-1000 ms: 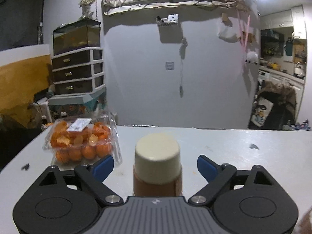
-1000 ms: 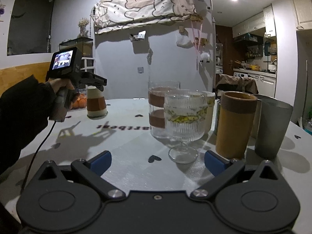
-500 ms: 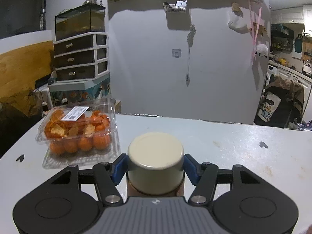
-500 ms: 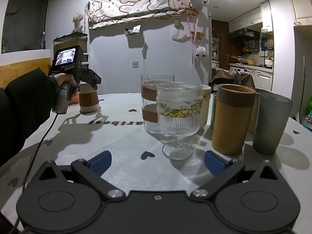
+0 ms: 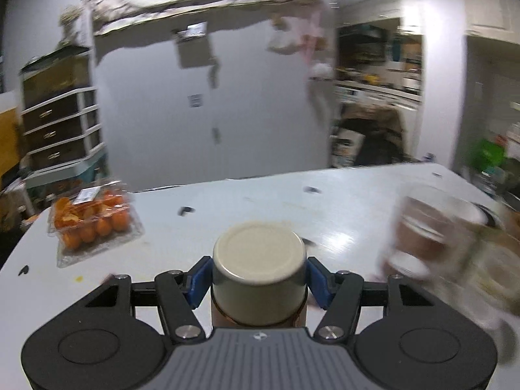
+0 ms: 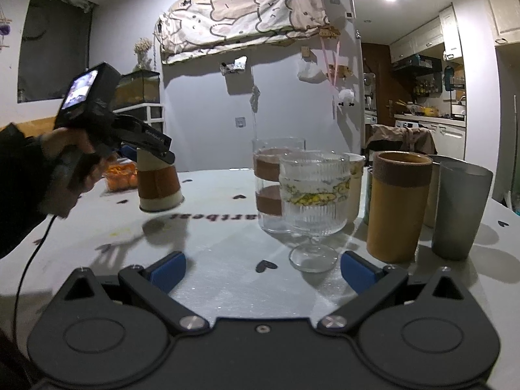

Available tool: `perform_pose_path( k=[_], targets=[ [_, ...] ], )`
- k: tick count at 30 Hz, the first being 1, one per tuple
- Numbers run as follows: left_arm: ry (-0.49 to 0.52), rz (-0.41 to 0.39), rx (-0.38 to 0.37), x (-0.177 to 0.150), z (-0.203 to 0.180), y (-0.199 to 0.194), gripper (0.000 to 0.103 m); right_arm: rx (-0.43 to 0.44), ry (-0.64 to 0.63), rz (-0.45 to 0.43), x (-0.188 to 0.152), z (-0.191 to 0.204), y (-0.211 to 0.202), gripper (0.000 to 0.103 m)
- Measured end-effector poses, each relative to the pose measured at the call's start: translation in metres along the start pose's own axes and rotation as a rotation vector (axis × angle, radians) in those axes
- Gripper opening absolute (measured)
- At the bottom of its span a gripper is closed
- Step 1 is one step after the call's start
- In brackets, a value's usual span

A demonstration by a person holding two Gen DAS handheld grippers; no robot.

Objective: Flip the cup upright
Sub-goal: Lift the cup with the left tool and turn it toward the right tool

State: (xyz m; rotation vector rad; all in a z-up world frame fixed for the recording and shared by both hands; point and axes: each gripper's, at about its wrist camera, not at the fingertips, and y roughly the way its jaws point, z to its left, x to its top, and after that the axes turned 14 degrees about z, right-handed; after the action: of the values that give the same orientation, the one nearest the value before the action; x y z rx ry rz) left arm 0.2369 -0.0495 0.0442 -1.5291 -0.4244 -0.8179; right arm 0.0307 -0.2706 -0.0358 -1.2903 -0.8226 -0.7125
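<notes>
The tabletop (image 6: pixel 227 227) is wide and white, dotted with small dark hearts, and most of its right side is crowded with a cluster of drinking vessels: a clear banded tumbler (image 6: pixel 274 182), a ribbed stemmed glass (image 6: pixel 313 204), a tall mustard cup (image 6: pixel 398 208) and a grey tumbler (image 6: pixel 458 208). That crowd looks like the main hazard to me. In the left wrist view these glasses (image 5: pixel 432 237) smear across the right edge, so the camera seems to be swinging, and a wide turn could knock one over.

The left tool (image 6: pixel 148 149) is clamped on the cup (image 6: pixel 157 180), its blue pads pressed to either side just below the cream base, which faces up. The cup hangs mouth-down, clear of the tabletop with its shadow lying below it, and it is tilted a little. The hold is on smooth tapered wall near the narrow end, so I'd worry about it sliding out of the pads once it is rolled over.

The left hand (image 6: pixel 70 162) grips the handle at about cup height, sleeve trailing back to the left, a cable hanging under it. The tool slopes down toward the cup.

The right tool (image 6: pixel 263 268) hangs low over the near edge, jaws spread wide with nothing between them, well apart from the cup.

A clear box of oranges (image 5: pixel 92 221) sits at the far left, out of the way.
</notes>
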Motion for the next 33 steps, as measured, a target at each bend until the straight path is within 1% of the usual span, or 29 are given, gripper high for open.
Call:
perform_pose_path(
  k=[5, 10, 11, 13, 14, 16, 18, 19, 21, 22, 23, 24, 26, 29, 33],
  targets=[
    [0.061, 0.017, -0.094, -0.039, -0.029, -0.034, 0.062, 0.014, 0.017, -0.03, -0.004, 0.0, -0.017, 0.102],
    [0.1, 0.093, -0.172, -0.082, -0.05, -0.046, 0.062, 0.051, 0.017, -0.036, -0.01, -0.003, -0.026, 0.102],
    [0.111, 0.098, -0.186, -0.087, -0.051, -0.048, 0.062, 0.054, 0.014, -0.032, -0.01, -0.003, -0.025, 0.102],
    [0.137, 0.084, -0.196, -0.098, -0.057, -0.055, 0.062, 0.062, 0.01, -0.028, -0.01, -0.002, -0.023, 0.102],
    [0.14, 0.084, -0.202, -0.101, -0.058, -0.056, 0.062, 0.075, 0.004, -0.025, -0.01, -0.001, -0.022, 0.101],
    [0.154, 0.074, -0.196, -0.107, -0.063, -0.06, 0.062, 0.114, -0.014, -0.011, -0.012, 0.003, -0.021, 0.093],
    [0.168, 0.07, -0.196, -0.11, -0.066, -0.063, 0.063, 0.154, -0.034, 0.02, -0.015, 0.008, -0.017, 0.071],
    [0.17, 0.071, -0.2, -0.111, -0.066, -0.064, 0.063, 0.17, -0.044, 0.034, -0.016, 0.011, -0.014, 0.066],
    [0.171, 0.071, -0.199, -0.11, -0.069, -0.065, 0.064, 0.2, -0.069, 0.059, -0.017, 0.017, -0.009, 0.048],
    [0.173, 0.073, -0.198, -0.108, -0.07, -0.063, 0.063, 0.23, -0.088, 0.072, -0.017, 0.02, -0.005, 0.045],
    [0.172, 0.074, -0.199, -0.106, -0.07, -0.063, 0.063, 0.261, -0.103, 0.084, -0.017, 0.024, -0.003, 0.039],
    [0.169, 0.075, -0.202, -0.104, -0.07, -0.062, 0.064, 0.288, -0.117, 0.094, -0.017, 0.027, 0.0, 0.035],
    [0.164, 0.079, -0.209, -0.099, -0.071, -0.06, 0.064, 0.345, -0.144, 0.121, -0.017, 0.036, 0.006, 0.033],
    [0.156, 0.084, -0.219, -0.092, -0.073, -0.056, 0.07, 0.412, -0.168, 0.164, -0.018, 0.049, 0.017, 0.029],
    [0.136, 0.09, -0.248, -0.085, -0.073, -0.049, 0.07, 0.52, -0.174, 0.202, -0.019, 0.062, 0.031, 0.023]
  ],
)
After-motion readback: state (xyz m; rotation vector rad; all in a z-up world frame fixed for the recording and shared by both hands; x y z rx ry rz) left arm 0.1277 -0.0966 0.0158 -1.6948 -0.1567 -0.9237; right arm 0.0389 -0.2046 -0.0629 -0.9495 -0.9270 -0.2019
